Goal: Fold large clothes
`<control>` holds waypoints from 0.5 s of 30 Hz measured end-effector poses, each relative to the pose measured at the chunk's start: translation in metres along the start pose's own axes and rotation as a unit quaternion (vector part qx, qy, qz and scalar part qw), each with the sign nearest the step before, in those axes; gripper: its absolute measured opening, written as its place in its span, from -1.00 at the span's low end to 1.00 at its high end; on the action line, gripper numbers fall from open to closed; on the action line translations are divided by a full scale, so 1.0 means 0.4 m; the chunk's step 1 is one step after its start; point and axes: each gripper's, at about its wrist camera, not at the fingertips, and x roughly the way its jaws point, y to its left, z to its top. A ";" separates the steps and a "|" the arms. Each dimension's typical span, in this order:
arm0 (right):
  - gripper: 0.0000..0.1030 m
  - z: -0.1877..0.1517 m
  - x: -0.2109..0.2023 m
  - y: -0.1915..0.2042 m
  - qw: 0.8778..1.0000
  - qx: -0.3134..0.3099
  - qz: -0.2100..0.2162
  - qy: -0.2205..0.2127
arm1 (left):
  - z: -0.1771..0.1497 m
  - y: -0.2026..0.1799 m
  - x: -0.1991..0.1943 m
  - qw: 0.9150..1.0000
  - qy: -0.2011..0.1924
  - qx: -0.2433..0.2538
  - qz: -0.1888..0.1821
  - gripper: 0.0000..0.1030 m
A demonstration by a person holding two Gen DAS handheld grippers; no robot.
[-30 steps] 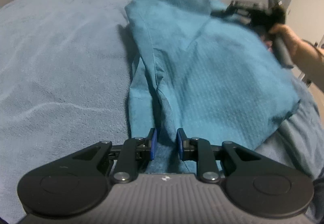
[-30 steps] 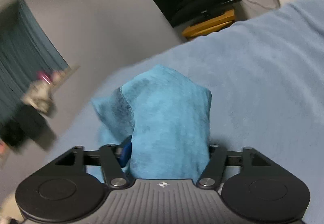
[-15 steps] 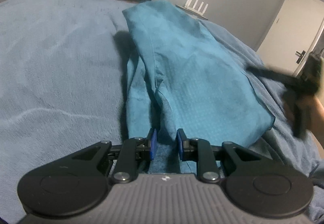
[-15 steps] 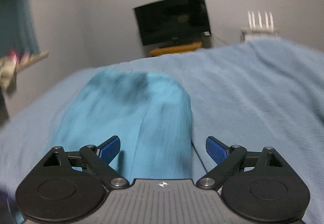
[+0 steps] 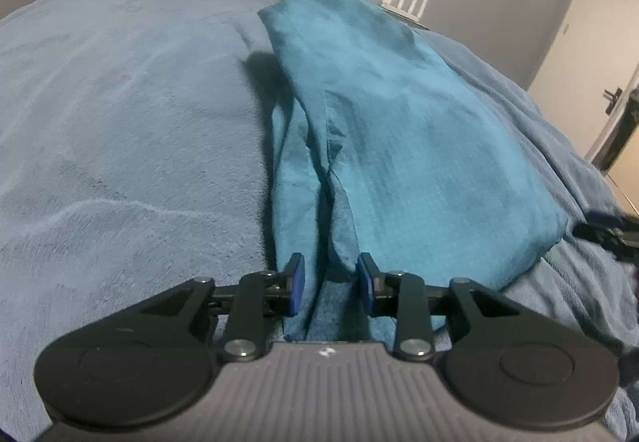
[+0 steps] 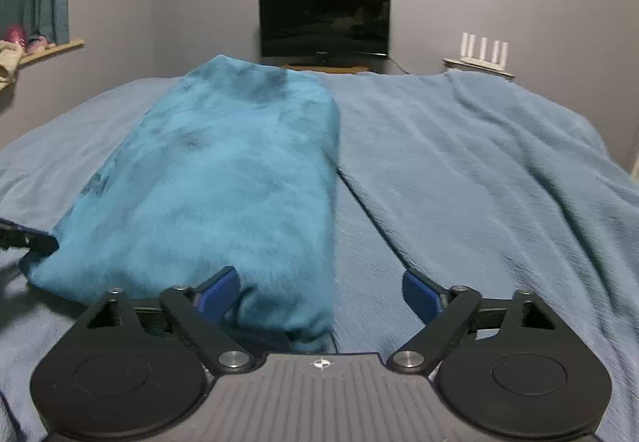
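Note:
A teal garment (image 5: 399, 130) lies folded lengthwise on the blue blanket (image 5: 120, 122) of a bed. My left gripper (image 5: 330, 284) sits at the garment's near edge with its jaws partly apart; a fold of the cloth lies between them without being pinched. The garment also shows in the right wrist view (image 6: 223, 178). My right gripper (image 6: 321, 296) is wide open at the garment's near right corner, with cloth by its left finger (image 6: 219, 292). The right gripper's tip (image 5: 603, 230) shows at the right edge of the left wrist view.
A dark TV (image 6: 324, 20) stands against the far wall, and a white router (image 6: 483, 50) sits on a stand to its right. A door (image 5: 591, 62) is at the right. A shelf with small items (image 6: 24, 50) is at the left wall.
The right gripper let go of the garment, opened wide and drew back to its near corner. The garment settled flat. The left gripper's jaws opened somewhat.

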 end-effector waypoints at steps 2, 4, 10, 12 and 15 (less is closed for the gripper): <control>0.69 -0.012 -0.051 -0.002 1.000 0.024 0.013 0.004 | -0.014 -0.005 -0.020 1.000 -0.011 -0.008 0.002 -0.42; 0.69 -0.031 -0.103 -0.002 0.999 0.034 0.023 0.005 | -0.029 -0.020 -0.048 1.000 -0.018 -0.002 0.006 -0.41; 0.78 -0.063 -0.249 0.035 0.998 0.033 0.050 -0.019 | -0.059 -0.110 -0.156 0.996 -0.071 0.007 0.052 0.33; 0.82 -0.068 -0.264 0.053 0.998 0.023 0.053 -0.023 | -0.074 -0.157 -0.195 0.993 -0.102 0.004 0.063 0.51; 0.88 -0.071 -0.268 0.075 0.998 0.021 0.053 -0.024 | -0.108 -0.249 -0.231 0.987 -0.133 0.021 0.088 0.74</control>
